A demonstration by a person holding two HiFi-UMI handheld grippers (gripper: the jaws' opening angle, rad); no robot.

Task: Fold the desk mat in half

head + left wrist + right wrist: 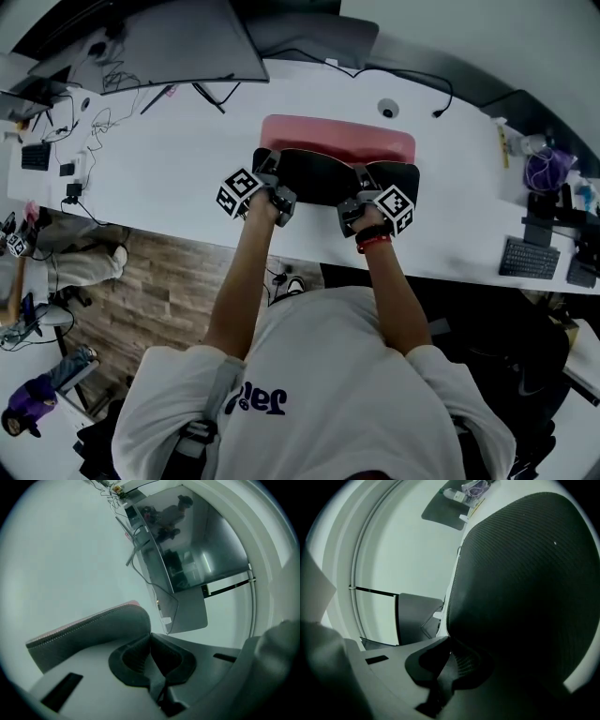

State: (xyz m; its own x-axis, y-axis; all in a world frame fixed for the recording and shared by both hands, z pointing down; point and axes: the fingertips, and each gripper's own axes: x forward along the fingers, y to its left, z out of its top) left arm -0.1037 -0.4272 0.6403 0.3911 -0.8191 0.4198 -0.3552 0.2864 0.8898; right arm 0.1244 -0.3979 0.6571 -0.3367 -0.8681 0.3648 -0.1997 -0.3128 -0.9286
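The desk mat [337, 138] lies on the white desk [169, 178] straight ahead of us, just in front of the monitor [178, 42]. Its far half rests flat with the pink face up, while its near half is raised and curled over so that we see the black underside. We hold that raised edge at both near corners. Our left gripper [271, 174] has its jaws pressed together on the left corner. In the left gripper view the mat [93, 634] runs off to the left from the point where the pads [140, 656] meet, showing a grey underside with a thin pink stitched rim along the top. Our right gripper [362, 185] pinches the right corner. In the right gripper view the textured black underside [525, 583] rises out of the closed jaws and fills most of the picture. Both of our arms reach forward side by side, with the two marker cubes near the desk's front edge.
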